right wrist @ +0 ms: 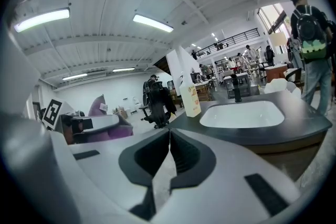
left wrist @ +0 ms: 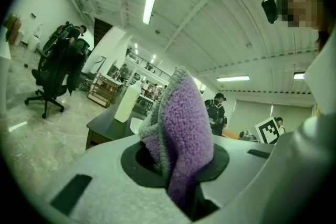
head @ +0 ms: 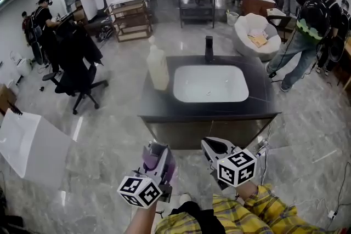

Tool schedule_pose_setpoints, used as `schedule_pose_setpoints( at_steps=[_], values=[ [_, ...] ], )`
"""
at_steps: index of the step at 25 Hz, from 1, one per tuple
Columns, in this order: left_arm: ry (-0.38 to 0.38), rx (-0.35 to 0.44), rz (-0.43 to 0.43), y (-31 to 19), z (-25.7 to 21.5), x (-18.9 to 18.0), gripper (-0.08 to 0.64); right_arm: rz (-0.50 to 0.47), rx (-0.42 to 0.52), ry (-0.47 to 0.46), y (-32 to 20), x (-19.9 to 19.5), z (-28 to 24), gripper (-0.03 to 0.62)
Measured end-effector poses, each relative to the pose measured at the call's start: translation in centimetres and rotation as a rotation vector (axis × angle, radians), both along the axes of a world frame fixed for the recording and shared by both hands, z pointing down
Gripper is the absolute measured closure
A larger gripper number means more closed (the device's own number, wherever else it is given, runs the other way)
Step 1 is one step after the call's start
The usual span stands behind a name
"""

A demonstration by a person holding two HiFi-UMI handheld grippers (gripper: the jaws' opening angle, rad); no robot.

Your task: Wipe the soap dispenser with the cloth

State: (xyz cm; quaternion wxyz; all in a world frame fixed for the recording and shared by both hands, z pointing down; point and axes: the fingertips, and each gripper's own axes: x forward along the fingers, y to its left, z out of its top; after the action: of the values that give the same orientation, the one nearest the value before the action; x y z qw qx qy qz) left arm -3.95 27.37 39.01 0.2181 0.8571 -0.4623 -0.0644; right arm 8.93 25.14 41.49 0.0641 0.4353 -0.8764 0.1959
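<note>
The soap dispenser [head: 157, 67], a pale translucent bottle with a pump top, stands upright on the dark counter [head: 153, 104] just left of the white sink basin [head: 211, 83]. It also shows in the left gripper view as the bottle [left wrist: 127, 103] and in the right gripper view as the bottle [right wrist: 191, 98]. My left gripper [head: 158, 147] is in front of the vanity, short of it, shut on a purple and grey cloth [left wrist: 181, 128] that stands up between its jaws. My right gripper [head: 208, 143] is beside it, shut and empty, its jaws meeting [right wrist: 169, 136].
A black faucet [head: 209, 48] stands behind the basin. A black office chair [head: 77, 71] is to the left, a white armchair [head: 256, 35] behind right. A person with a backpack [head: 307, 24] stands at the right. A white panel [head: 30, 145] lies at the lower left.
</note>
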Motion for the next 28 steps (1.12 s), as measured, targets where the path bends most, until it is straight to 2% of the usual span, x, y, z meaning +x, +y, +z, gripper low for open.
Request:
schedule_pose_setpoints(
  at_steps=[5, 12, 19, 28],
  values=[
    [0.023, -0.006, 0.014, -4.1, 0.0, -3.6, 0.492, 0.008, 0.003, 0.005, -4.1, -4.0, -0.2, 0.586],
    [0.03, -0.018, 0.025, -8.0, 1.7, -7.5, 0.492, 0.006, -0.013, 0.038, -7.1, -7.6, 1.5, 0.586],
    [0.043, -0.035, 0.027, -11.0, 3.1, -8.3, 0.492, -0.002, -0.019, 0.039, -10.3, -9.1, 2.6, 0.586],
    [0.056, 0.0, -0.015, -18.4, 2.1, -7.5, 0.492, -0.049, 0.009, 0.033, -18.3, -8.7, 2.1, 0.586]
  ],
)
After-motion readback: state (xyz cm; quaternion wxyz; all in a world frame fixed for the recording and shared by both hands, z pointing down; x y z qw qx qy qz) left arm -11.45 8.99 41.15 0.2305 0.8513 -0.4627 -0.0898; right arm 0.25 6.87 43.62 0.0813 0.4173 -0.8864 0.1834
